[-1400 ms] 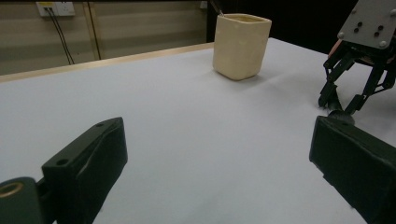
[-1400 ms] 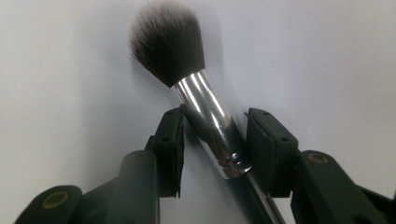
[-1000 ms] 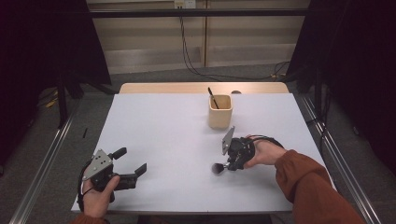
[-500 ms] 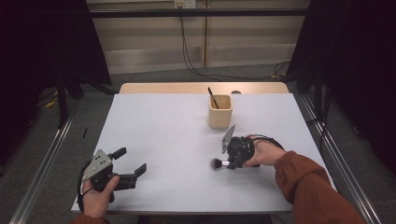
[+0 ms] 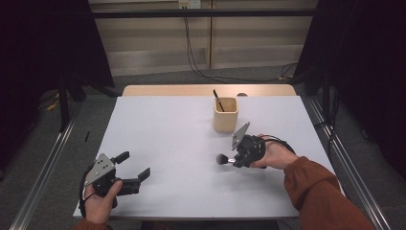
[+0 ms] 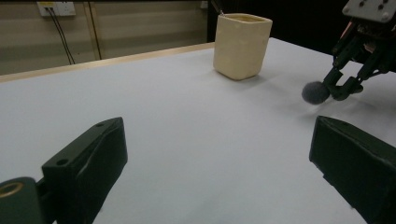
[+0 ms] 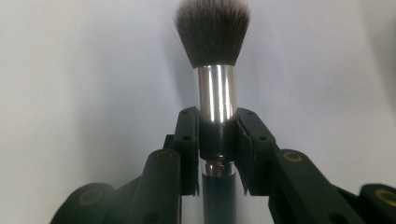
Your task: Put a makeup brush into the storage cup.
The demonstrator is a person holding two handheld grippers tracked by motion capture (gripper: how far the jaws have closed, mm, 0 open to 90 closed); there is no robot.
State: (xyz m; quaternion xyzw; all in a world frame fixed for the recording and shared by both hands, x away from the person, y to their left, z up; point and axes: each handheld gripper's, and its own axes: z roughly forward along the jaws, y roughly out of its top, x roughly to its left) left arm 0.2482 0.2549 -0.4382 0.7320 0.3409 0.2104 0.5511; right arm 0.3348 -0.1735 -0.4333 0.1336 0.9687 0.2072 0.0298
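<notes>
My right gripper (image 5: 235, 160) is at the table's right of centre, shut on a makeup brush (image 5: 222, 158) that points left. In the right gripper view the pads clamp the dark handle just below the silver ferrule of the brush (image 7: 216, 88), whose grey bristles stick out past the right gripper (image 7: 217, 128). Its jaws have just been closing on the brush. A cream square cup (image 5: 225, 114) stands just beyond, with a thin dark stick (image 5: 216, 98) in it. My left gripper (image 5: 134, 164) rests open at the near left corner, with nothing between its jaws.
The white table (image 5: 167, 129) has a wooden strip along its far edge. In the left gripper view the cup (image 6: 242, 44) stands far ahead, with the brush head (image 6: 315, 92) to its right. Dark curtains and floor rails flank the table.
The brush head has swung a little away from the near edge, and now lies about level in the right gripper. The left gripper has kept still.
</notes>
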